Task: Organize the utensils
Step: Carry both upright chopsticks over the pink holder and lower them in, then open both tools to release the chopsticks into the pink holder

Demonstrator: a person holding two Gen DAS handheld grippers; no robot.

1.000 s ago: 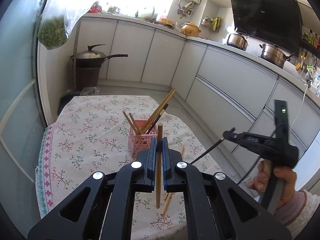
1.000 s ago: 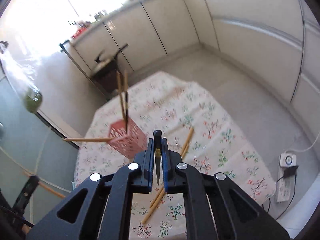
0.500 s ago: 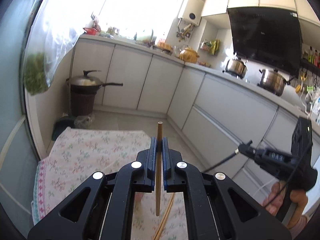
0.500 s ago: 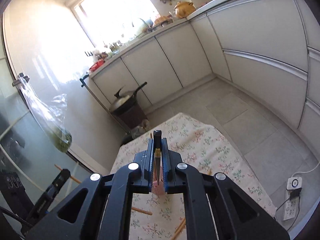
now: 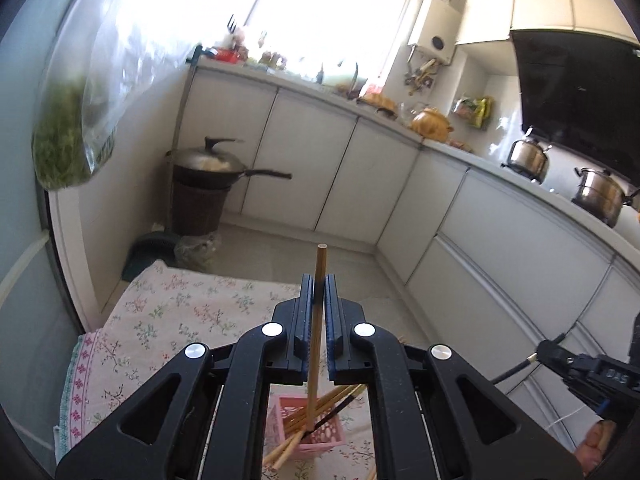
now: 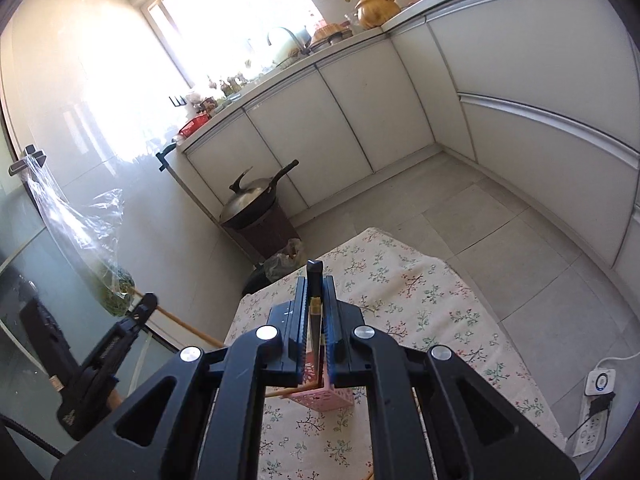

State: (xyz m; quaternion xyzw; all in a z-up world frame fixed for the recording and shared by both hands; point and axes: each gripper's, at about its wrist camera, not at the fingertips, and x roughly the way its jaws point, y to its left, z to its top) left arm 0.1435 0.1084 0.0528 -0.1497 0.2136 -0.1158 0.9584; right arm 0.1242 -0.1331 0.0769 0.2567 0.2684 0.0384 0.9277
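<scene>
Wooden and pale, a bamboo chopstick (image 5: 318, 320) is clamped upright in the left gripper (image 5: 319, 300), its lower end seen over the pink basket (image 5: 316, 432) on the desk (image 5: 160, 320). A dark chopstick (image 6: 315, 304) is clamped in the right gripper (image 6: 315, 300) above the same basket. Each tip should be lowered inside the rim before the jaws are parted, one stick at a time, so that the light basket, already filled with leaning sticks, is not tipped.

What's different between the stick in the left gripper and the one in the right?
The light wooden chopstick in the left gripper is plain tan with a round end. The dark chopstick in the right gripper is black with a gold band and a squarer end. Both stand clamped upright between shut jaws, above the pink basket.
</scene>
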